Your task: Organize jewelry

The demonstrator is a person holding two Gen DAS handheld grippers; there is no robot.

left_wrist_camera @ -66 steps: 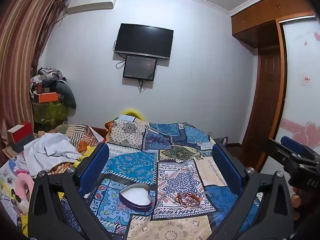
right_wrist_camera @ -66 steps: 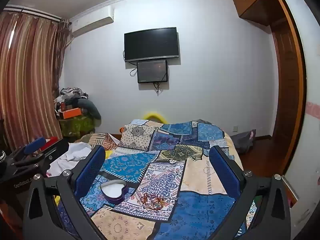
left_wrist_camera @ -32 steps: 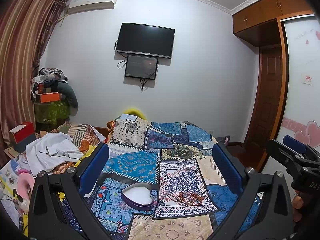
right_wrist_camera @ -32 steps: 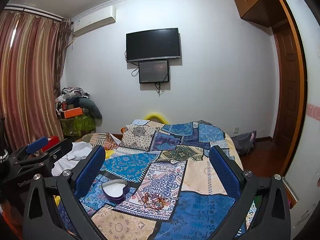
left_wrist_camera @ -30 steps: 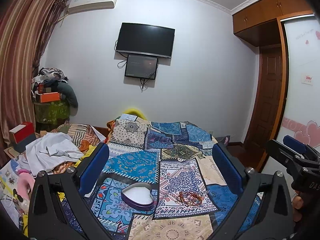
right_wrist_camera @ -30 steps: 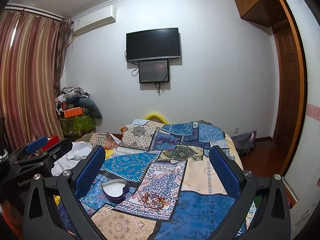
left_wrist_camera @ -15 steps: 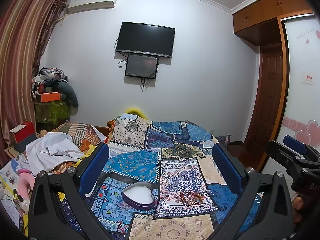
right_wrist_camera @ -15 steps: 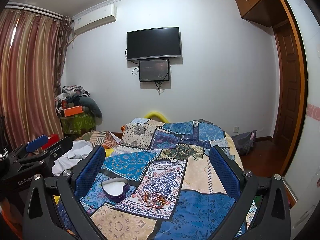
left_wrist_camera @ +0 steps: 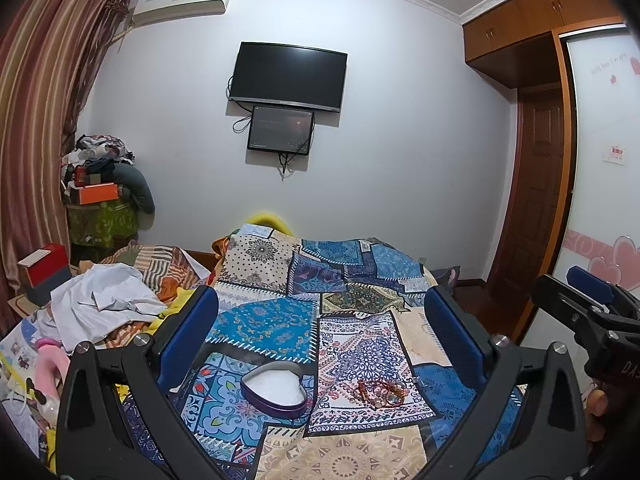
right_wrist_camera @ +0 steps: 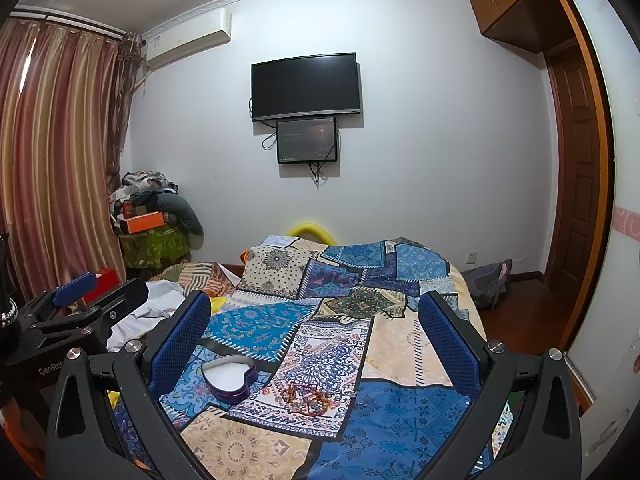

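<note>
Landmark: heart-shaped box [left_wrist_camera: 275,388], purple wall, white inside, lid off, set on the patchwork bedspread [left_wrist_camera: 360,344].
Jewelry: tangle of red and orange beaded strands [left_wrist_camera: 378,391] lying just right of the box, apart from it; also seen in the right wrist view [right_wrist_camera: 310,396], again right of the box [right_wrist_camera: 229,376].
Left gripper [left_wrist_camera: 322,332]: jaws spread wide, nothing held; box and jewelry are seen between the blue pads, below and beyond them.
Right gripper [right_wrist_camera: 314,334]: jaws spread wide, nothing held; held above the bedspread [right_wrist_camera: 400,344], clear of box and jewelry.
Gripper relation: right gripper body is seen at the right edge of the left wrist view, well right of the box.
Clothes: white garment [left_wrist_camera: 100,304] piled left of the box, well apart.
Wall: TV [left_wrist_camera: 287,77] mounted far behind the box, smaller screen [left_wrist_camera: 280,130] just below it.
</note>
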